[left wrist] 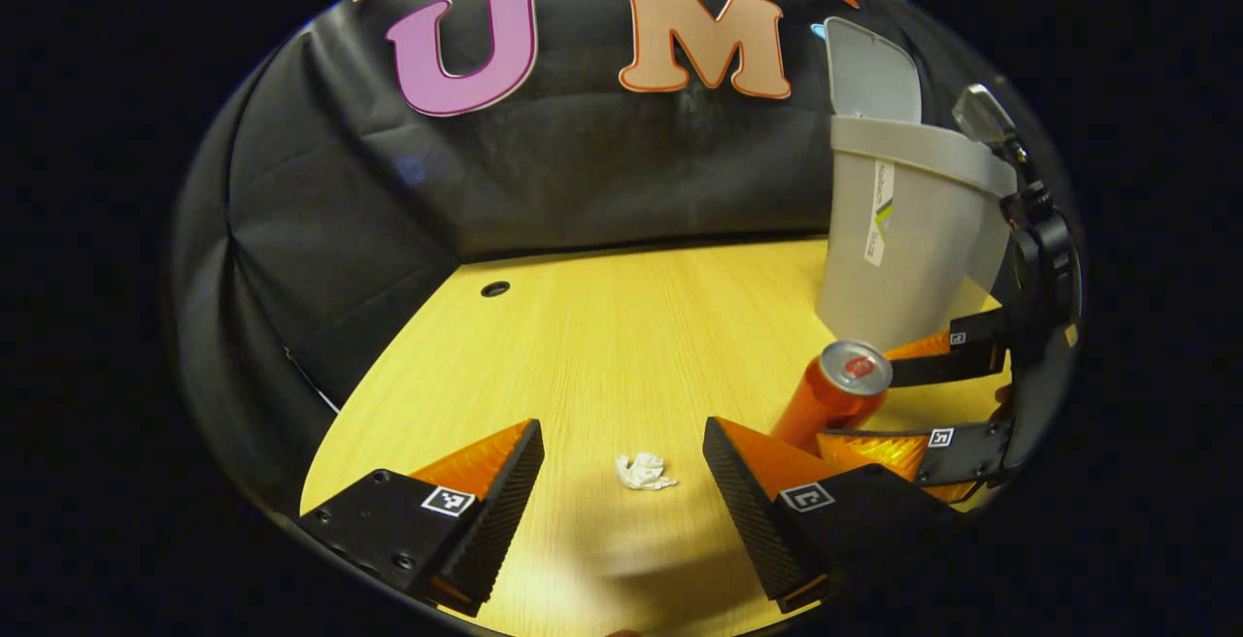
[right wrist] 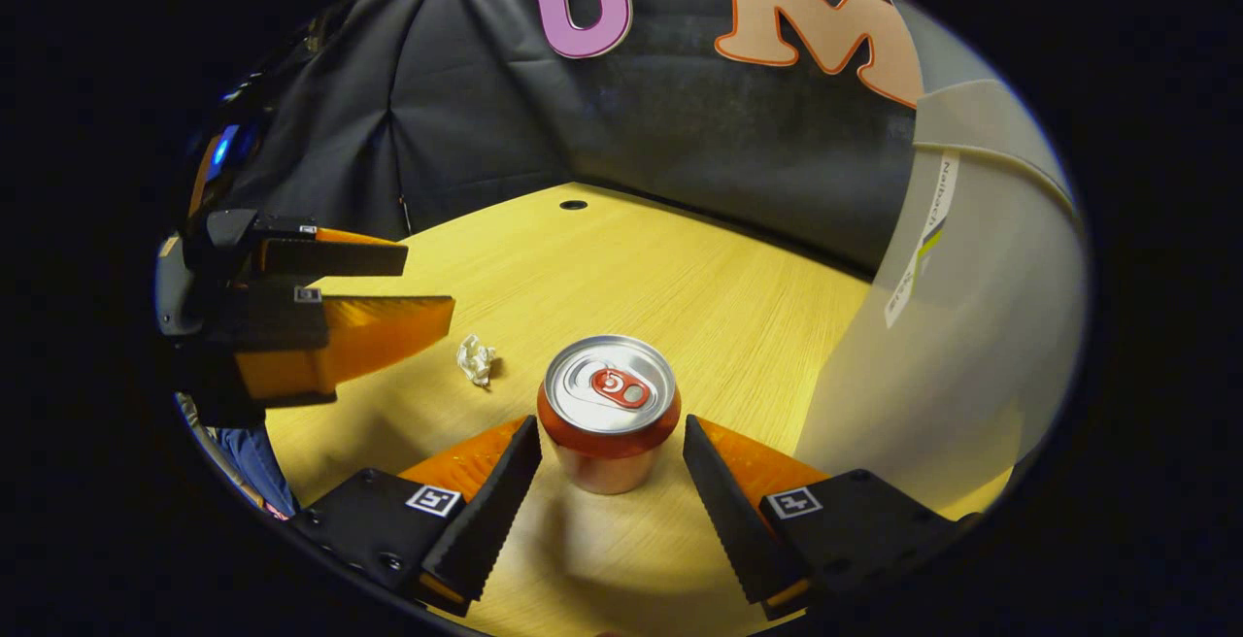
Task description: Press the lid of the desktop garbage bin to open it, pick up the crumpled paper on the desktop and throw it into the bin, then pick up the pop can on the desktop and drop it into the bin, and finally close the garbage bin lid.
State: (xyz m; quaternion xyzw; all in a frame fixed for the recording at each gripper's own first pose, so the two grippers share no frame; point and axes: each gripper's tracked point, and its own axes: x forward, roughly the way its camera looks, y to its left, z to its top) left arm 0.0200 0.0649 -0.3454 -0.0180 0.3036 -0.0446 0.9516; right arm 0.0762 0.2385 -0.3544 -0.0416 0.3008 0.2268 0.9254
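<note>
Already the garbage bin (left wrist: 903, 249) stands with its lid (left wrist: 869, 69) tipped up, so the paper comes next. Fittingly, the left hand-held gripper (left wrist: 621, 472) hangs spread over the crumpled paper (left wrist: 644, 471), which lies on the wooden surface (left wrist: 602, 336) between its fingers, untouched — placed for a pinch. Likewise the right hand-held gripper (right wrist: 610, 477) brackets the upright pop can (right wrist: 609, 411) beside the bin, jaws wide, seemingly staged for its own turn.

Cloth-walled booth, wooden desktop (left wrist: 621, 346)
</note>
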